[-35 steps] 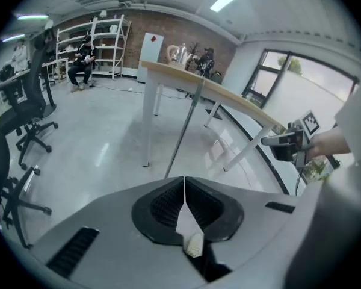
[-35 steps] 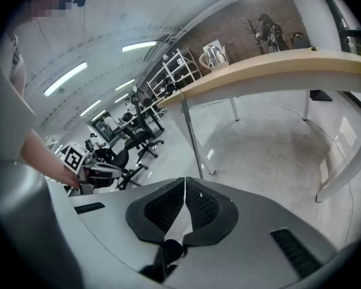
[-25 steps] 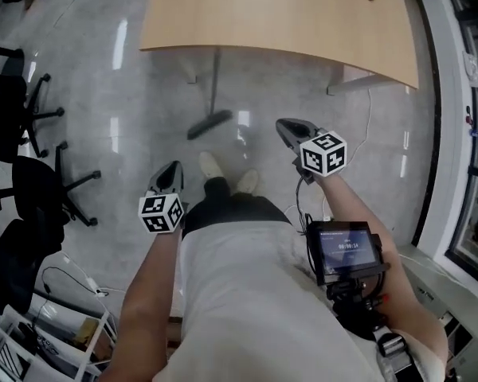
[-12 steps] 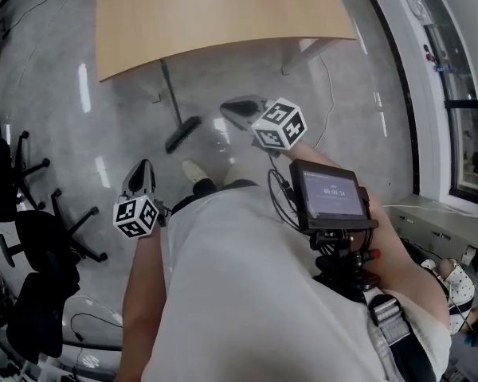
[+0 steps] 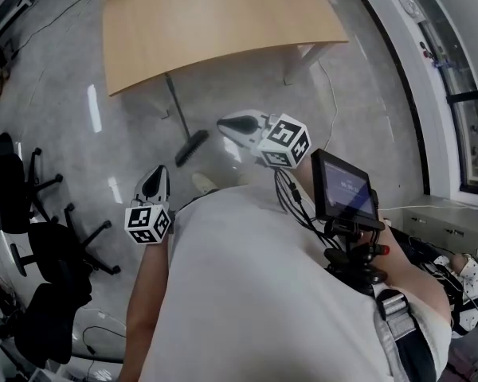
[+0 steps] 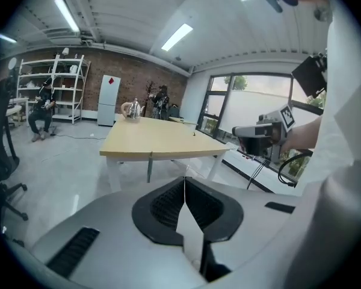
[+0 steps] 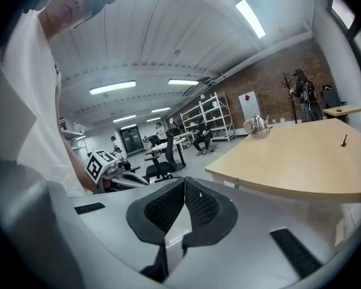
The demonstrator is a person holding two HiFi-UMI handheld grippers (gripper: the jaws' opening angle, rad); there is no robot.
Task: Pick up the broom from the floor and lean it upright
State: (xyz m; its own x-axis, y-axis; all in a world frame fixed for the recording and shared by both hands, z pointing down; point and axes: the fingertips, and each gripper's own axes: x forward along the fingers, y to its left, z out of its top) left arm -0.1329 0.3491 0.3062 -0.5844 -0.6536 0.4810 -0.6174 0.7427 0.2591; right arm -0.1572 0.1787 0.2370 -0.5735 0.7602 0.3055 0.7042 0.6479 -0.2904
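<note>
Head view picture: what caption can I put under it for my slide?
Broom leans on the wooden table; left gripper and right gripper hang shut and empty.

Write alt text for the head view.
Seen from above, a broom leans against the edge of a wooden table, its head on the grey floor. The person's left gripper and right gripper are held out in front, both shut and empty; office chairs stand at left.
</note>
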